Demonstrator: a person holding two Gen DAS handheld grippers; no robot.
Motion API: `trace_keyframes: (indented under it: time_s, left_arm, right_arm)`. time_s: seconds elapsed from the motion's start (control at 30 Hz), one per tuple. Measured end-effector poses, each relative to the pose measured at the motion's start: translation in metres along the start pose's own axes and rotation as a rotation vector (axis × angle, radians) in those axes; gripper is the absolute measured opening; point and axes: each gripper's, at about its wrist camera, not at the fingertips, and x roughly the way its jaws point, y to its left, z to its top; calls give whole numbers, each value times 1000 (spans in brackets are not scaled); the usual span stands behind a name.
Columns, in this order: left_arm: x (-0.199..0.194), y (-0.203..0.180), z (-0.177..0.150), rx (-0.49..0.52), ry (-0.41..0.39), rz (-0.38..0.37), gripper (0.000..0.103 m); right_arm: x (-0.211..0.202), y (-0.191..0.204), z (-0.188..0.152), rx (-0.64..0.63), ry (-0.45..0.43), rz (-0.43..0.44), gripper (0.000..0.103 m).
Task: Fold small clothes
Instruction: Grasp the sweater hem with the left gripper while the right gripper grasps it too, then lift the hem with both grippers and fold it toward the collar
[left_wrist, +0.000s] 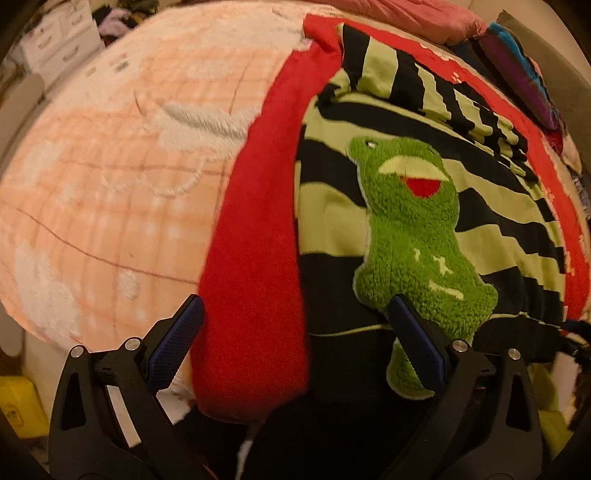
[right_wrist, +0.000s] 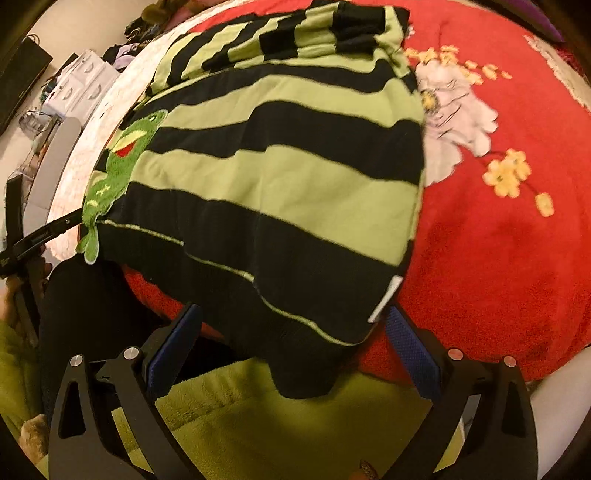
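On one red blanket (right_wrist: 498, 258) lies one striped shirt (right_wrist: 277, 177); both hand-held grippers (left_wrist: 295, 332) (right_wrist: 295, 332) gape wide.

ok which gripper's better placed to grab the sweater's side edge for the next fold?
Right, probably. The right gripper is open with the sweater hem and side edge with the white tag between its jaws. The left gripper, also open, faces the frog patch and red blanket.

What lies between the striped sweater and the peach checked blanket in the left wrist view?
A strip of the red blanket lies between the striped sweater and the peach checked blanket; the left wrist view shows this.
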Motion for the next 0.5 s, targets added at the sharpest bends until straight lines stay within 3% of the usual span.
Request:
trace_keyframes:
  time_s: [0.1, 0.17, 0.2, 0.27, 0.33, 0.4, 0.5]
  left_arm:
    - [2, 5, -1, -30, 15, -38, 89]
    - [3, 4, -2, -33, 27, -57, 79]
    - [4, 2, -2, -27, 31, -55, 76]
    - [5, -2, -3, -14, 39, -49, 59]
    - [4, -8, -3, 6, 46, -19, 49]
    - [3, -15, -1, 32, 50, -4, 43]
    - [2, -17, 0, 41, 53, 0, 41]
  right_arm:
    - [5, -5, -2, 20, 24, 16, 98]
    - [4, -7, -3, 30, 26, 35, 97]
    - [3, -7, -3, 32, 21, 44, 87]
    - [-5, -8, -3, 29, -7, 57, 72]
    - [-13, -10, -3, 33, -39, 103, 44]
    - [-20, -10, -2, 29, -68, 129, 35]
    - [-19, -12, -1, 30, -59, 127, 38]
